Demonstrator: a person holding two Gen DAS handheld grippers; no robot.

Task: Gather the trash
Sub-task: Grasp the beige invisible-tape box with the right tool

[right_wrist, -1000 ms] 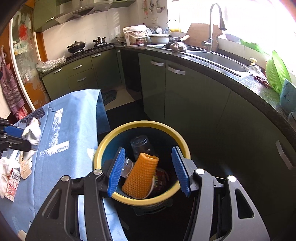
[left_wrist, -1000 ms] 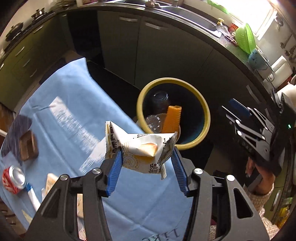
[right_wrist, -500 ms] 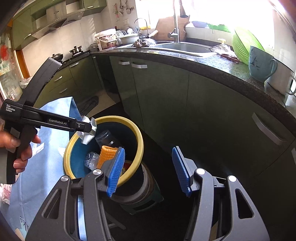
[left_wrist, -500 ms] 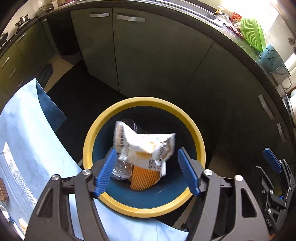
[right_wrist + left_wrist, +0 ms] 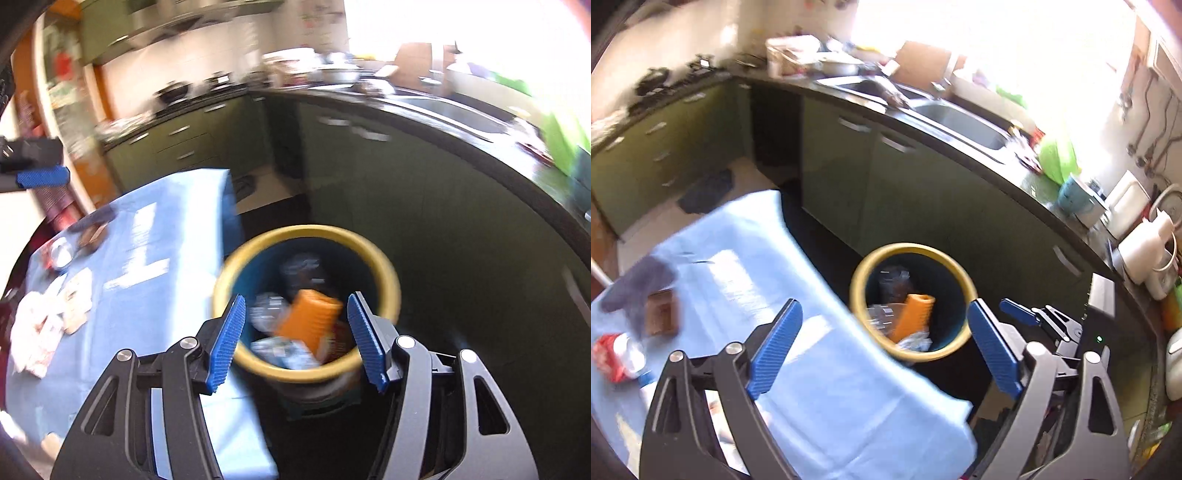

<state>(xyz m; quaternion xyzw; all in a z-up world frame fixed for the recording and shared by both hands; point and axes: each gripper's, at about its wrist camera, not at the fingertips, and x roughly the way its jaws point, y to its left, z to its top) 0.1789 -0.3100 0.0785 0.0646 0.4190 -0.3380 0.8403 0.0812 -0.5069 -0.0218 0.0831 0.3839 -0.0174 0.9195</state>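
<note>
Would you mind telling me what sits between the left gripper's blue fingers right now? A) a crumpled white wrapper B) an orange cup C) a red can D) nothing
D: the left gripper stands open with only air between its fingers; its jaws have just been opening, above the yellow-rimmed bin.

We cannot read the blurred trash (image 5: 291, 325) in the bin (image 5: 384, 266). The can (image 5: 613, 356) and wrappers (image 5: 33, 332) are smeared; the cloth (image 5: 831, 406) is cut off below.
</note>
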